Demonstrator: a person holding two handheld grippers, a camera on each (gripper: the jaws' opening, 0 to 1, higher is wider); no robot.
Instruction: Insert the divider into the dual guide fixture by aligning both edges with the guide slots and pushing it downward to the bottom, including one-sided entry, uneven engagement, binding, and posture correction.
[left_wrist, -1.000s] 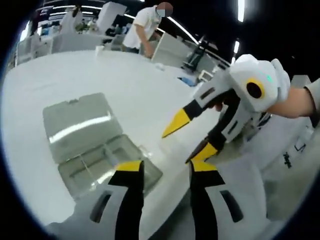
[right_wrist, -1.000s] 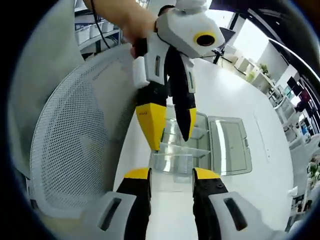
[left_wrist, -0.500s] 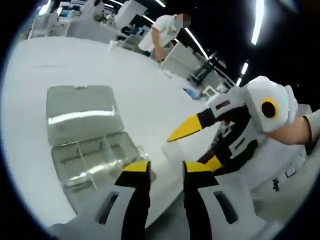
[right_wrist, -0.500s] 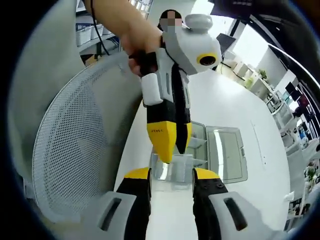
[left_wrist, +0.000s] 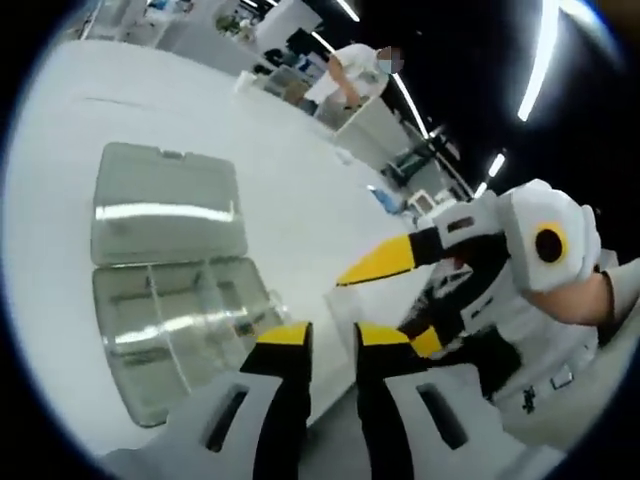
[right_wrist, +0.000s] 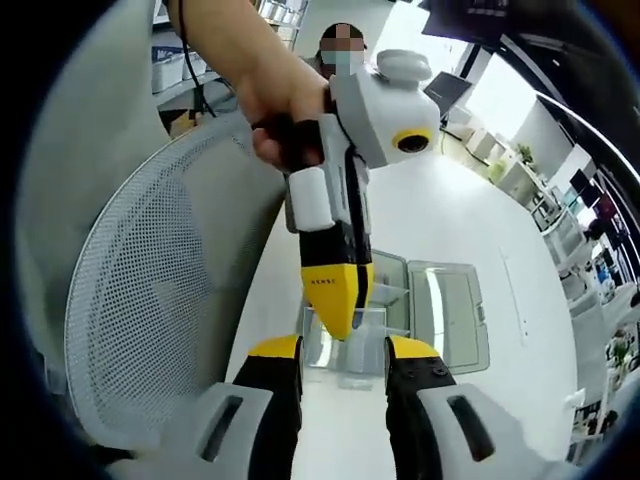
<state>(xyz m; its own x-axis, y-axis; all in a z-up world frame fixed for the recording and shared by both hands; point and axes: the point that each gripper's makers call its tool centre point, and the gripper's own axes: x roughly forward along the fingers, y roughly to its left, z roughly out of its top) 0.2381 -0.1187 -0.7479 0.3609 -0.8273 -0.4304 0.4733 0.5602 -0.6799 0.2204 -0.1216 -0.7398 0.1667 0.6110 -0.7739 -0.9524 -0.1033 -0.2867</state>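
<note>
A clear plastic divider (right_wrist: 345, 362) spans the gap of my right gripper (right_wrist: 343, 348), which is shut on its two side edges just above the white table (right_wrist: 430, 210). My left gripper (right_wrist: 340, 318) comes down from above, its yellow tips at the divider's upper edge. In the left gripper view its jaws (left_wrist: 332, 335) stand a narrow gap apart, with the divider (left_wrist: 342, 305) just beyond them and the right gripper (left_wrist: 400, 300) to the right. The clear guide fixture box (left_wrist: 180, 330) lies on the table with its lid (left_wrist: 165, 205) folded open. It is also behind the divider as the box (right_wrist: 395, 290).
A grey mesh chair back (right_wrist: 150, 300) stands close on the left of the right gripper view, against the table's near edge. A hand (right_wrist: 270, 110) holds the left gripper. A person (left_wrist: 355, 70) stands at a far bench.
My left gripper's jaws have narrowed steadily and its tips have come down onto the divider's top edge. The right gripper has kept its hold. Both views shifted a little.
</note>
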